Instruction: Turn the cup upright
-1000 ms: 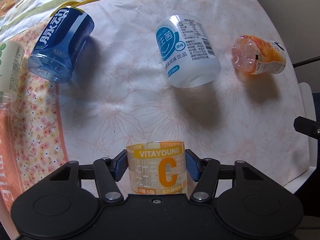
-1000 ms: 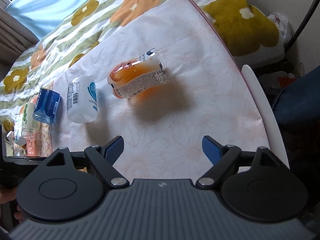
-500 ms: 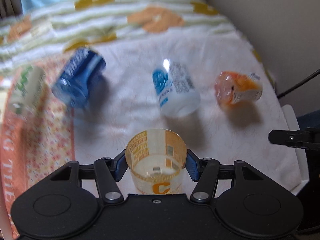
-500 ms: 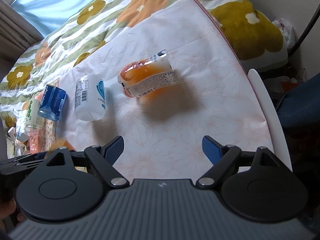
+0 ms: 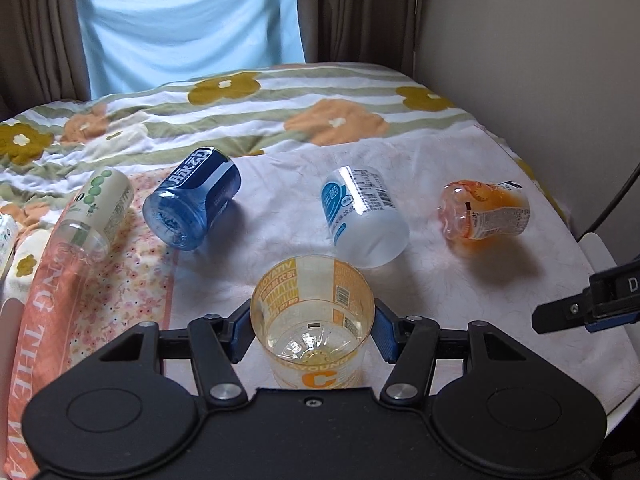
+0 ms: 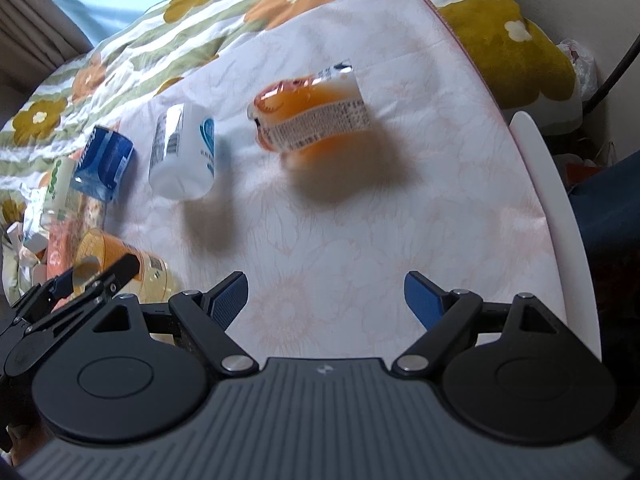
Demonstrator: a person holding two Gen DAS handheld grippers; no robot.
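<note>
My left gripper [image 5: 313, 330] is shut on a clear yellow-orange cup [image 5: 314, 324] marked with a big C. The cup stands nearly upright, mouth up and tipped toward the camera, its base low over the pale floral cloth [image 5: 280, 248]. The same cup [image 6: 120, 268] and the left gripper show at the left in the right wrist view. My right gripper [image 6: 325, 300] is open and empty above the cloth [image 6: 360, 220], near its front edge.
Other cups lie on their sides: orange [image 5: 486, 216] [image 6: 312, 120], white-blue [image 5: 364, 216] [image 6: 184, 152], dark blue [image 5: 192, 200] [image 6: 104, 164], green-dotted [image 5: 96, 212]. A flowered quilt [image 5: 240, 116] lies behind. A white table rim [image 6: 552, 184] runs along the right.
My left gripper has turned the cup from mouth-down to mouth-up and tilted its view up toward the window. My right gripper stayed open and drifted slightly closer to the cloth.
</note>
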